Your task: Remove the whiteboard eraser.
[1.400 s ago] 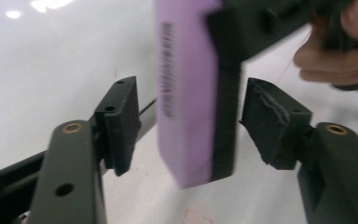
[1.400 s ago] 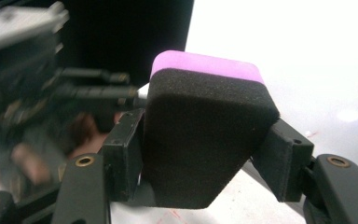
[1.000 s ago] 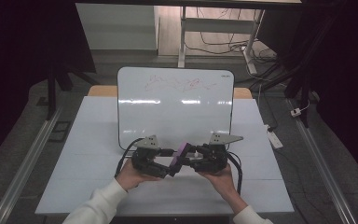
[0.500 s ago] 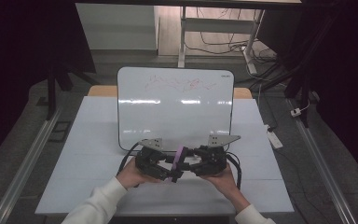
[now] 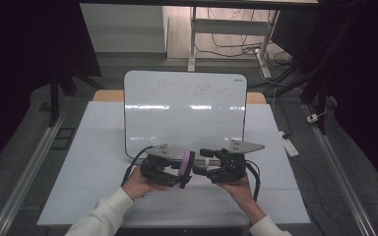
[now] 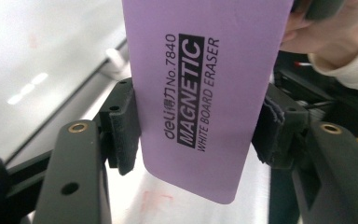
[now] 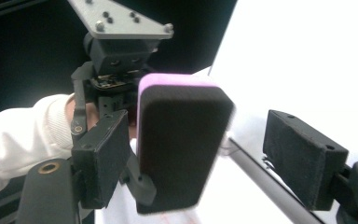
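On the left, my left gripper (image 5: 177, 174) has just been closing, and its pads (image 6: 123, 133) now press both long edges of the purple eraser (image 5: 187, 167), which sits upright between them in the left gripper view. So the eraser is clamped there, above the near part of the table (image 5: 78, 187), at about 6 o'clock from the whiteboard (image 5: 184, 110).

The pinch sits on the narrow edges near the lower end, so I judge the eraser could pivot or slide out if I swing the hand fast.

To the right, at 3 o'clock from the eraser, my right gripper (image 5: 202, 164) has just been opening. In the right gripper view its jaws stand wide, the eraser's black felt face (image 7: 182, 144) between them, the left pad (image 7: 100, 156) close beside it and the right pad (image 7: 303, 156) well apart. It has let go.

If I pull that hand back crookedly, the near pad could catch the felt and tug the eraser askew in the left grip, dropping it onto the table.
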`<state>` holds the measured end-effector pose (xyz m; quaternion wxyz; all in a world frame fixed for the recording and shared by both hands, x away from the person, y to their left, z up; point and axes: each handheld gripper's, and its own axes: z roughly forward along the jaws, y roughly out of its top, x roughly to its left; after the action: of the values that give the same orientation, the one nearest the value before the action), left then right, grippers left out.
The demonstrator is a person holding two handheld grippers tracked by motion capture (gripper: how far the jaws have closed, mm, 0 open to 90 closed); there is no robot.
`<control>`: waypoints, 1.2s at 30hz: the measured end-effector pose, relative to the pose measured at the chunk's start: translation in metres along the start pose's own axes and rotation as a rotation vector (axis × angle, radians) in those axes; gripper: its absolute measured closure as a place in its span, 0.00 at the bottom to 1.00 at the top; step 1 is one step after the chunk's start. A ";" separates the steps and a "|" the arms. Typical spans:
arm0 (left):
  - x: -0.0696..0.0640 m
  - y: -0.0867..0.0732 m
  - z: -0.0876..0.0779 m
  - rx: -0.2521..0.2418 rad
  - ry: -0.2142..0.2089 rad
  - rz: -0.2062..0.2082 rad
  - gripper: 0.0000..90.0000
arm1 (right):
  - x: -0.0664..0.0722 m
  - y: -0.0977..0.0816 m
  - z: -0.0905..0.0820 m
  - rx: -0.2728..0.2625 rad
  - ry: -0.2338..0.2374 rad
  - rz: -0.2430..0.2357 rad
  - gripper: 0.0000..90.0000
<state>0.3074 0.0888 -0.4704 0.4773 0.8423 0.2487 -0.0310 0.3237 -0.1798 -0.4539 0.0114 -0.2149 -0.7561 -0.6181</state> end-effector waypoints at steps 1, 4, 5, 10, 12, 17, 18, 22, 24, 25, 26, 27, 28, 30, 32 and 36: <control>0.000 0.000 -0.002 -0.007 0.011 -0.011 0.45 | 0.000 0.000 -0.003 -0.004 -0.014 -0.001 0.25; 0.000 0.000 -0.009 -0.028 0.058 -0.009 0.45 | -0.001 -0.003 -0.015 -0.010 -0.059 -0.005 0.26; -0.001 -0.001 -0.011 -0.039 0.068 -0.008 0.45 | -0.001 -0.004 -0.020 -0.013 -0.075 -0.006 0.26; -0.002 0.000 -0.023 -0.075 0.122 -0.013 0.45 | -0.005 -0.017 -0.047 -0.014 -0.156 0.015 0.27; -0.001 0.001 -0.027 -0.089 0.132 -0.020 0.45 | -0.006 -0.024 -0.058 -0.006 -0.196 0.015 0.28; 0.000 0.003 -0.036 -0.105 0.179 -0.027 0.45 | -0.010 -0.040 -0.085 0.007 -0.281 0.024 0.28; 0.000 0.004 -0.038 -0.111 0.194 -0.029 0.45 | -0.010 -0.042 -0.089 0.009 -0.291 0.024 0.28; 0.000 0.006 -0.049 -0.138 0.269 -0.038 0.45 | -0.012 -0.048 -0.097 0.017 -0.313 0.029 0.29; 0.002 0.007 -0.053 -0.148 0.301 -0.046 0.45 | -0.013 -0.051 -0.100 0.022 -0.324 0.029 0.29; 0.003 0.007 -0.055 -0.154 0.320 -0.049 0.45 | -0.014 -0.053 -0.101 0.024 -0.328 0.032 0.29; 0.004 0.008 -0.057 -0.160 0.327 -0.053 0.45 | -0.014 -0.054 -0.102 0.027 -0.329 0.033 0.29; 0.005 0.008 -0.059 -0.165 0.332 -0.052 0.45 | -0.015 -0.055 -0.102 0.030 -0.328 0.037 0.30; 0.005 0.009 -0.061 -0.175 0.347 -0.052 0.45 | -0.015 -0.056 -0.103 0.030 -0.328 0.039 0.30; 0.007 0.012 -0.067 -0.191 0.367 -0.053 0.45 | -0.014 -0.057 -0.105 0.036 -0.334 0.036 0.30; 0.008 0.017 -0.073 -0.203 0.397 -0.057 0.45 | -0.014 -0.059 -0.106 0.043 -0.337 0.032 0.30; 0.017 0.028 -0.088 -0.235 0.456 -0.100 0.45 | -0.014 -0.062 -0.110 0.051 -0.340 0.027 0.30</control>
<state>0.3188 0.1561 -0.4052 0.5013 0.7530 0.3931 0.1649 0.2881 -0.2960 -0.4900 -0.1032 -0.3260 -0.7597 -0.5531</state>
